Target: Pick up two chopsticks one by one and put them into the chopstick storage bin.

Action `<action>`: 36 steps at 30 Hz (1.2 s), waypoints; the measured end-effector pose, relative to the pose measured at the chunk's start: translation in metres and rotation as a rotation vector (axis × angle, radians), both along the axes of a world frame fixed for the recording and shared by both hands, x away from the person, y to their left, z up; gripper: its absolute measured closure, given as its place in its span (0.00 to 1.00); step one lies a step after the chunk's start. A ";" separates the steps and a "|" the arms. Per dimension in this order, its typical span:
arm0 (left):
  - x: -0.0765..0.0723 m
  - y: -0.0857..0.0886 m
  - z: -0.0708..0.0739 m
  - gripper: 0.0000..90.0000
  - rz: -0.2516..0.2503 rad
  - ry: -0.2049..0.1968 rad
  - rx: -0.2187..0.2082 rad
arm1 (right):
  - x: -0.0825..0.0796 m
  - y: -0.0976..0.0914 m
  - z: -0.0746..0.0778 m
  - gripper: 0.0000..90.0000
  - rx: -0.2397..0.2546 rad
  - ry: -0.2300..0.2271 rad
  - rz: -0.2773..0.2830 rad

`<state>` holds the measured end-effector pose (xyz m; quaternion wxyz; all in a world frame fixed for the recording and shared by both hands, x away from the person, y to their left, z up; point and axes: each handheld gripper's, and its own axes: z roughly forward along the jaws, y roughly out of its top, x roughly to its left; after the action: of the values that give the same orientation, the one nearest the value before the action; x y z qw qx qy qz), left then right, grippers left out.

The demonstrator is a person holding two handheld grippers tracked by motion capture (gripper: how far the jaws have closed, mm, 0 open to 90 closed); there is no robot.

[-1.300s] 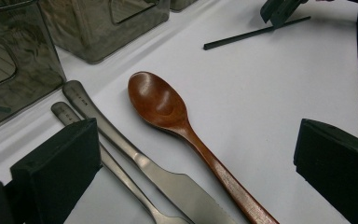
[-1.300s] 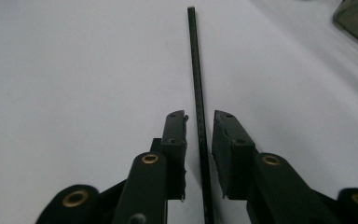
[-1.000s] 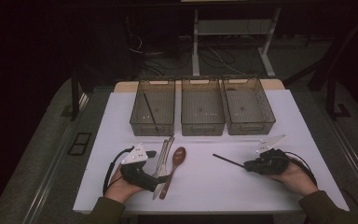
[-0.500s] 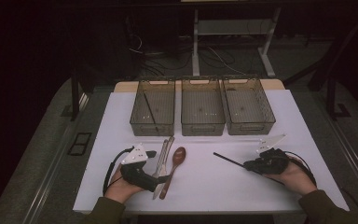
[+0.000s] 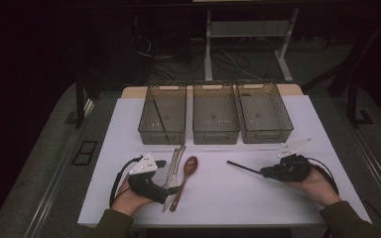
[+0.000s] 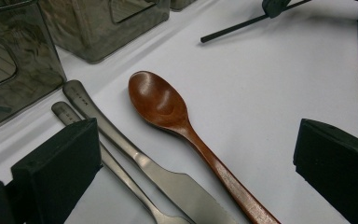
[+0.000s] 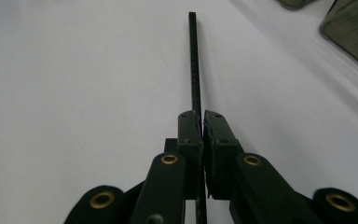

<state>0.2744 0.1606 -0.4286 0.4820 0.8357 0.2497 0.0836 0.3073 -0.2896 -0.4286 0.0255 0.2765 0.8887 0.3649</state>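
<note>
A brown wooden spoon (image 5: pixel 184 177) (image 6: pixel 177 122) lies on the white table beside a metal knife (image 5: pixel 175 171) (image 6: pixel 140 163) and a second metal utensil (image 6: pixel 107 163). My left gripper (image 5: pixel 166 191) (image 6: pixel 191 182) rests low over their handles, open, its jaws standing either side of the utensils. My right gripper (image 5: pixel 265 172) (image 7: pixel 202 122) is shut on a thin black chopstick (image 5: pixel 243 168) (image 7: pixel 195 60), which points left over the table. Another black chopstick (image 5: pixel 159 119) leans inside the left bin (image 5: pixel 162 134).
Three clear plastic bins stand in a row at the back of the white table (image 5: pixel 218 193): left, middle (image 5: pixel 215 135) and right (image 5: pixel 267 134). Cables trail from both grippers. Dark floor and a desk frame lie beyond.
The right gripper with its chopstick has shifted very slightly. The left gripper and the utensils have stayed put.
</note>
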 end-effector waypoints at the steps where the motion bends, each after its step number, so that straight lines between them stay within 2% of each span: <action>1: 0.000 0.000 0.000 0.00 0.000 0.000 0.000 | 0.000 0.000 0.002 0.94 0.002 -0.009 0.001; 9: 0.000 0.000 0.000 0.00 0.003 -0.001 -0.002 | 0.006 0.006 0.016 0.94 0.047 -0.027 -0.013; 23: 0.000 0.000 0.000 0.00 0.000 -0.001 0.001 | 0.022 0.034 0.047 0.94 0.098 -0.061 -0.027; 30: 0.000 0.000 0.001 0.00 0.001 -0.004 -0.002 | 0.038 0.055 0.060 0.94 0.109 -0.075 -0.039; 36: 0.000 0.000 0.001 0.00 0.002 -0.006 -0.008 | 0.058 0.077 0.072 0.94 0.120 -0.097 -0.071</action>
<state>0.2744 0.1606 -0.4279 0.4859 0.8333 0.2493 0.0856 0.3649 -0.2130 -0.3570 0.0650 0.2907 0.8526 0.4293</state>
